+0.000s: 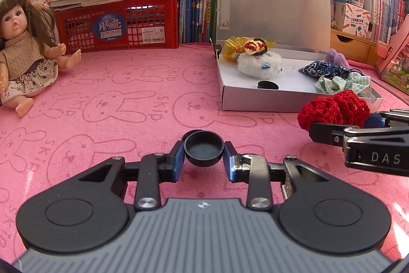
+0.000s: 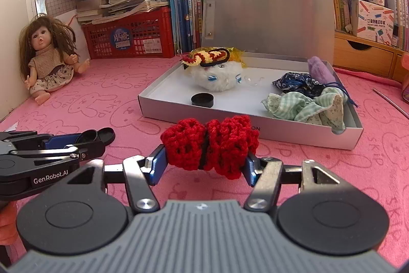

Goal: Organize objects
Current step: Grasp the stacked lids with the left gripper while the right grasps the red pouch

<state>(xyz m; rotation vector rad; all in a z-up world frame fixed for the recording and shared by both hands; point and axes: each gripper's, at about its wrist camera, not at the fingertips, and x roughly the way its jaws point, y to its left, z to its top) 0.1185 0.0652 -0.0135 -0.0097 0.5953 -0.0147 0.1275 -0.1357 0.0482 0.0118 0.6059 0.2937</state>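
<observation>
The left gripper [image 1: 204, 152] pinches a small black cap [image 1: 203, 150] by its rim, just above the pink counter [image 1: 102, 99]. The right gripper [image 2: 204, 160] squeezes a red crocheted piece [image 2: 208, 145], close in front of the open white box [image 2: 255, 123] holding another cap [image 2: 202, 99] and cloth bits. The cap's hold looks shallow, so it may pop out; the soft yarn could snag on the box's wall.
</observation>
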